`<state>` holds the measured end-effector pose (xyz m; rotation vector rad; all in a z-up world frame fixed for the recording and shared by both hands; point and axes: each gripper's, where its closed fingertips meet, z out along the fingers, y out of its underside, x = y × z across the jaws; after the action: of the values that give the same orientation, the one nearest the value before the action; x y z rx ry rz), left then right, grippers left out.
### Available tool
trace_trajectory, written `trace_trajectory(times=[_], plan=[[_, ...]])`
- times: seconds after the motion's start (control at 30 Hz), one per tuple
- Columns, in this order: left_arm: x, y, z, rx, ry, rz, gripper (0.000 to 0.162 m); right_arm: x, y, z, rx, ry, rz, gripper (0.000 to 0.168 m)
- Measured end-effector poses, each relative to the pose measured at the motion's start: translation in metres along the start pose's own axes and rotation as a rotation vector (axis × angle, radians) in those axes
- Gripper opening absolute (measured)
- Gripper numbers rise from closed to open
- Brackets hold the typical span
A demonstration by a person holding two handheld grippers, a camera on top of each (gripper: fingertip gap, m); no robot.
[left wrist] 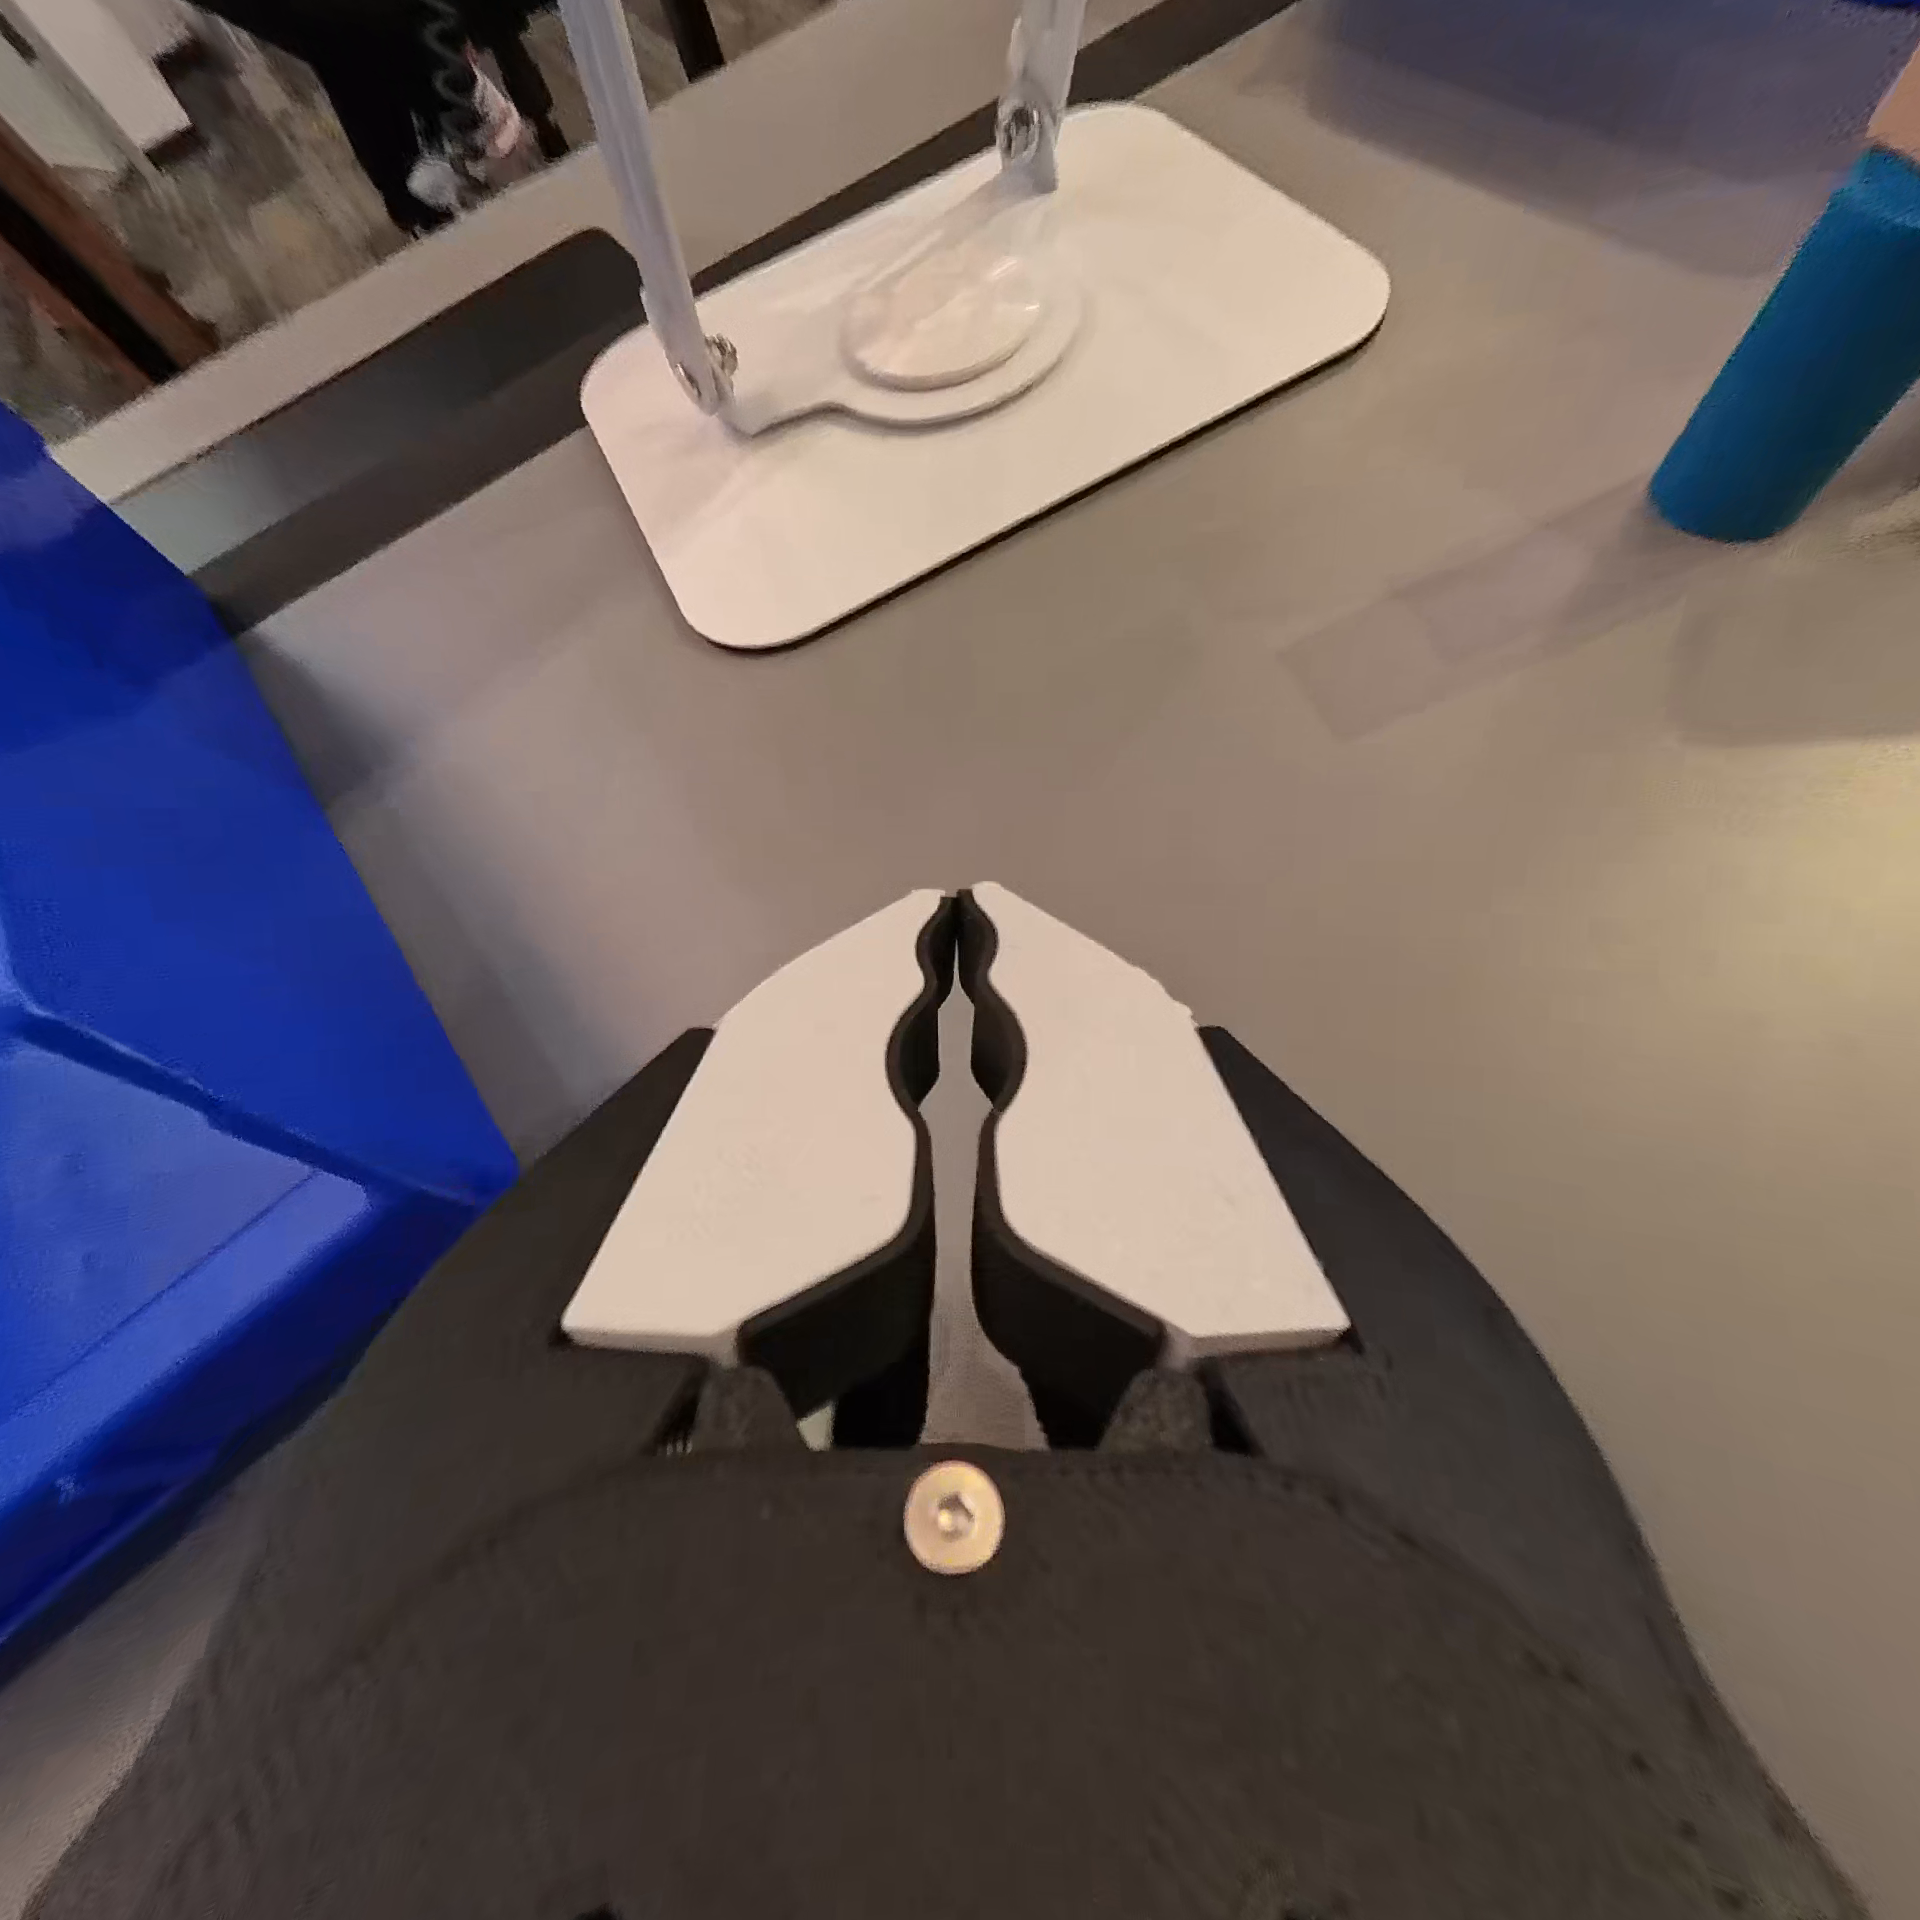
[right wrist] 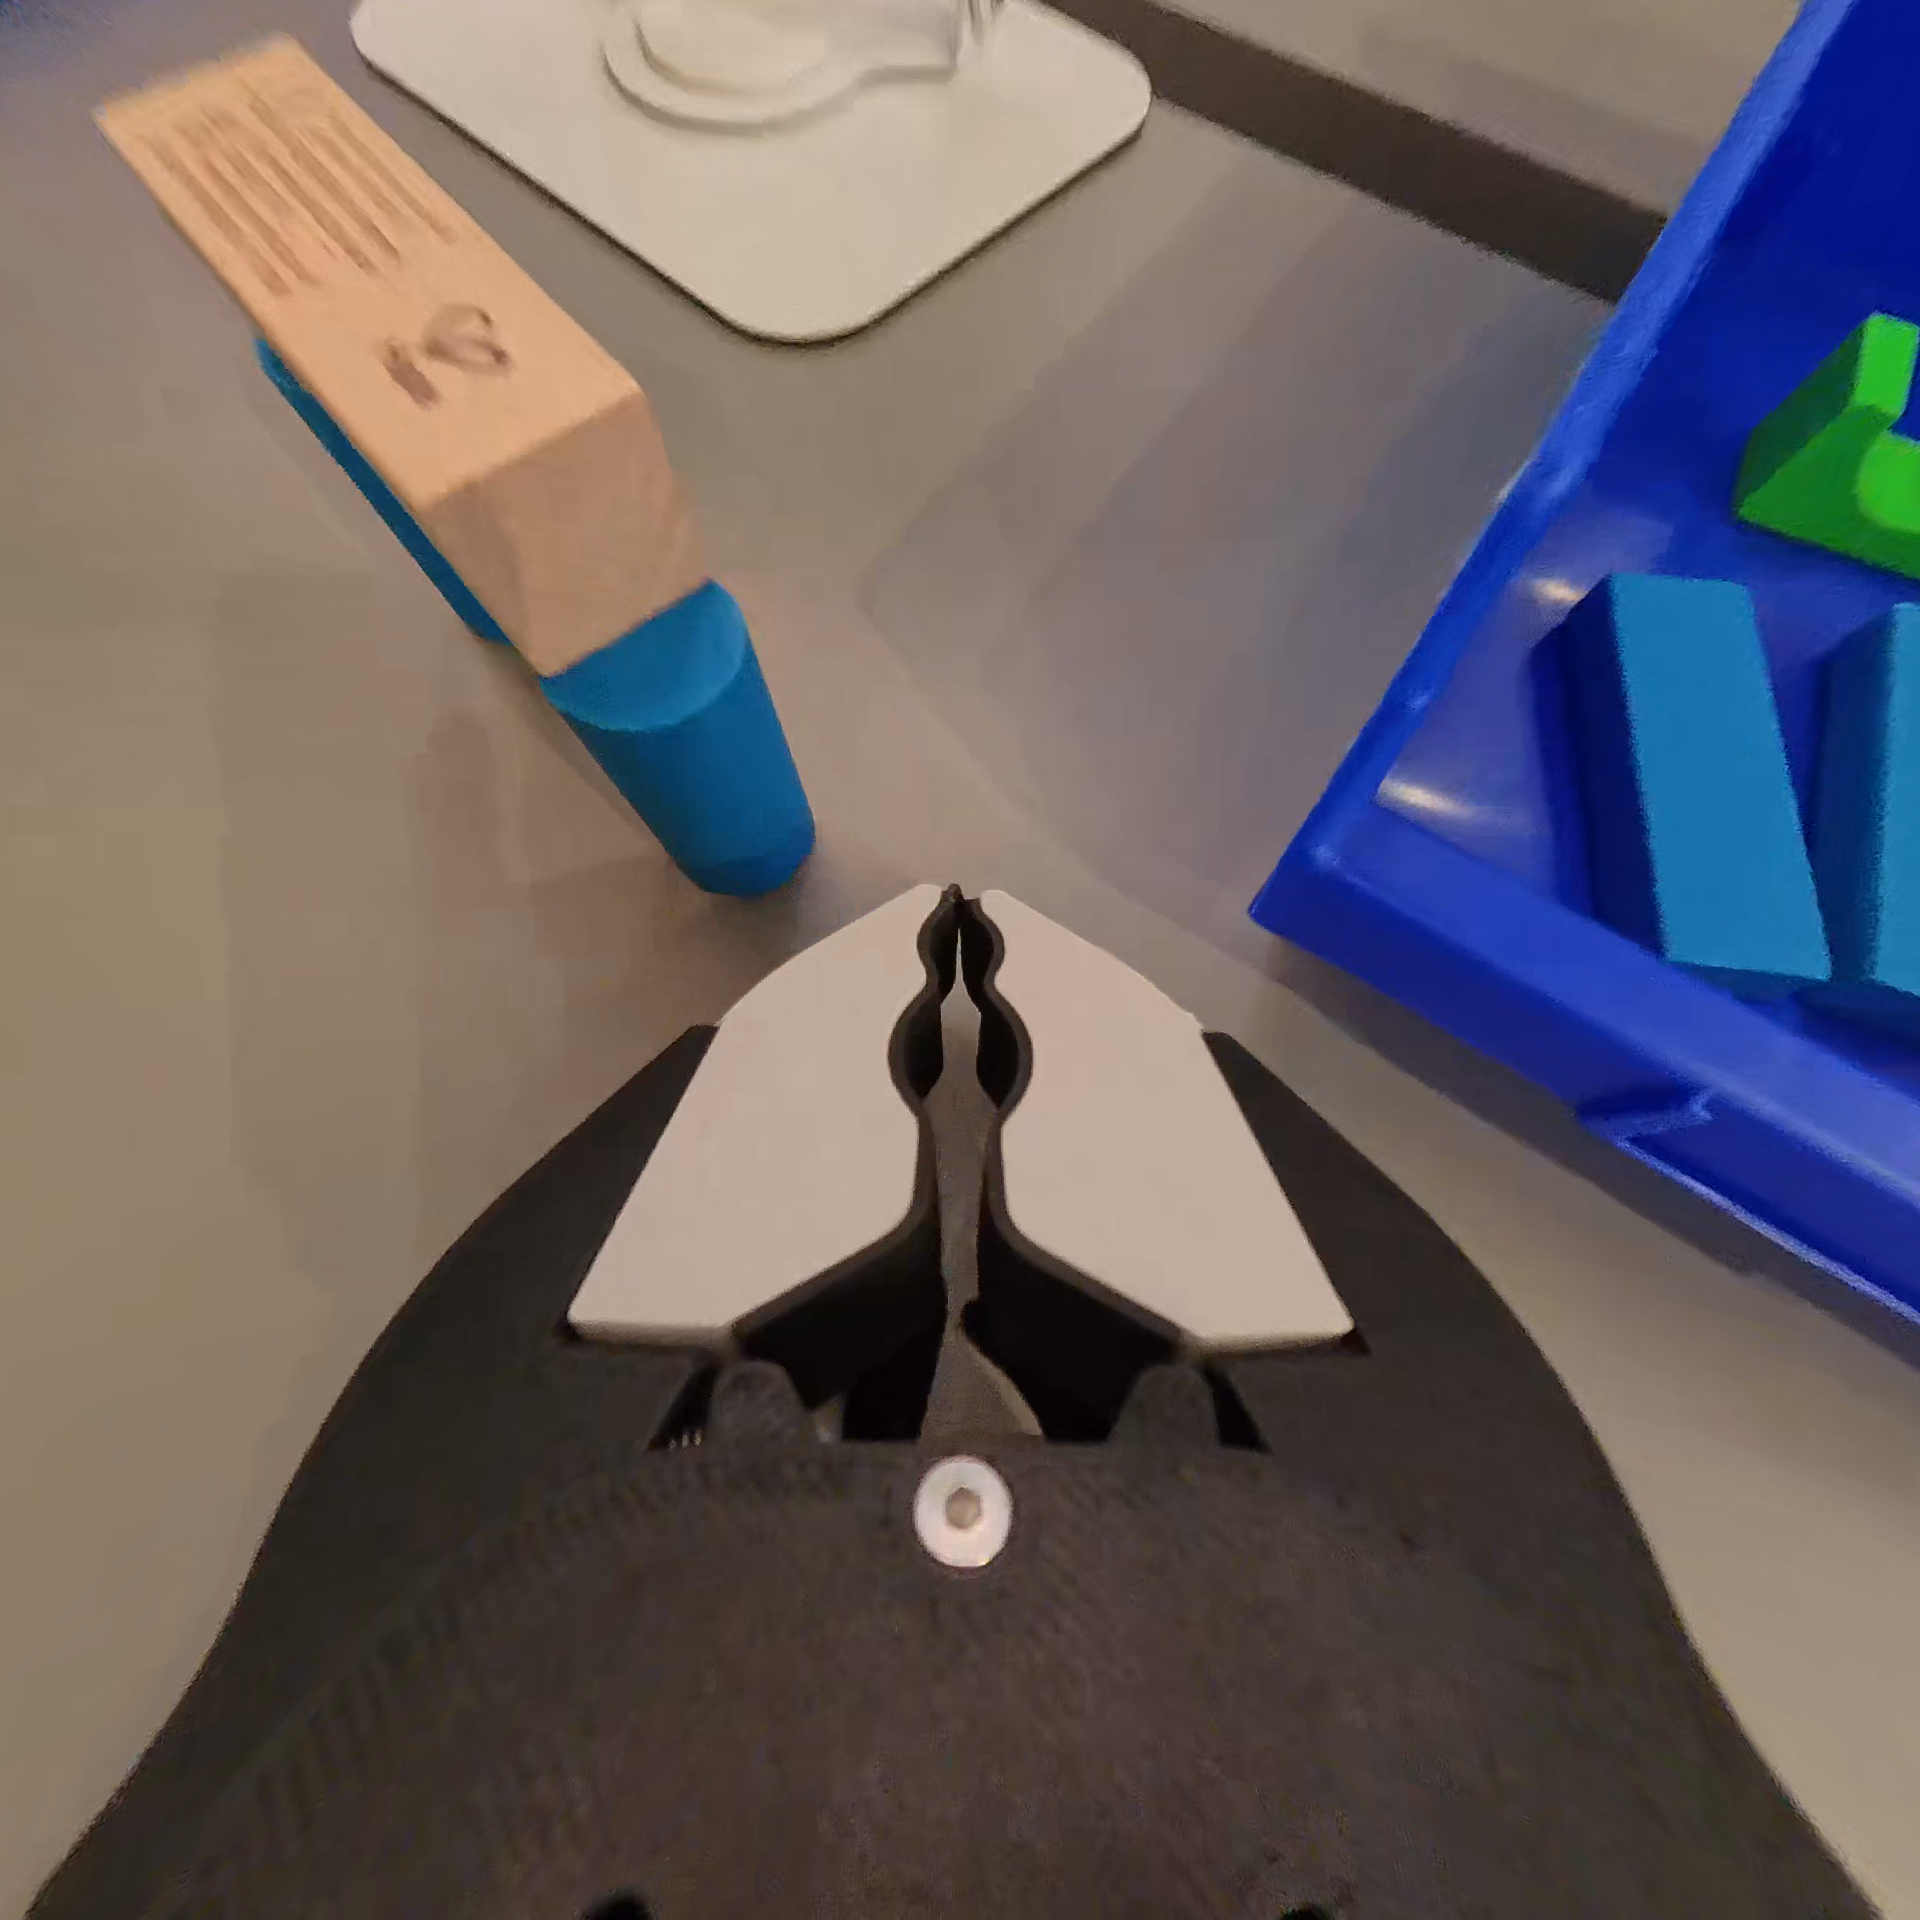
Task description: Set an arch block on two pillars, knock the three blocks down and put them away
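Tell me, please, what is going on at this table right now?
A person holds two grippers over a grey table. A wooden arch block sits on two blue pillars, so the little bridge is standing. The right gripper is shut and empty, close to the near pillar; the left gripper is shut and empty too. A blue bin nearby already holds other blue and green blocks.

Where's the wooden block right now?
In the right wrist view the wooden block sits upper left, resting on two blue pillars, left of the white stand base and ahead-left of the shut right claw.
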<state>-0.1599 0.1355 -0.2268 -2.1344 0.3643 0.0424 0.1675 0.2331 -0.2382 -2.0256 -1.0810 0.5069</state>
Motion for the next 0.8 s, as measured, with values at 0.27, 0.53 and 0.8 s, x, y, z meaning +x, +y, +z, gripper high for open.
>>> trace_trajectory(times=[0.27, 0.53, 0.8], plan=[[0.002, 0.008, 0.005, -0.045, 0.001, 0.018, 0.0, 0.005, 0.003, 0.001, -0.007, 0.005, 0.031, 0.0], [-0.006, 0.002, -0.003, -0.005, 0.005, -0.03, 0.0, 0.06, 0.006, -0.031, 0.027, 0.191, 0.173, 0.0], [-0.009, -0.009, -0.009, 0.041, 0.0, -0.038, 0.0, -0.023, -0.042, 0.04, -0.069, 0.113, -0.025, 0.0]])
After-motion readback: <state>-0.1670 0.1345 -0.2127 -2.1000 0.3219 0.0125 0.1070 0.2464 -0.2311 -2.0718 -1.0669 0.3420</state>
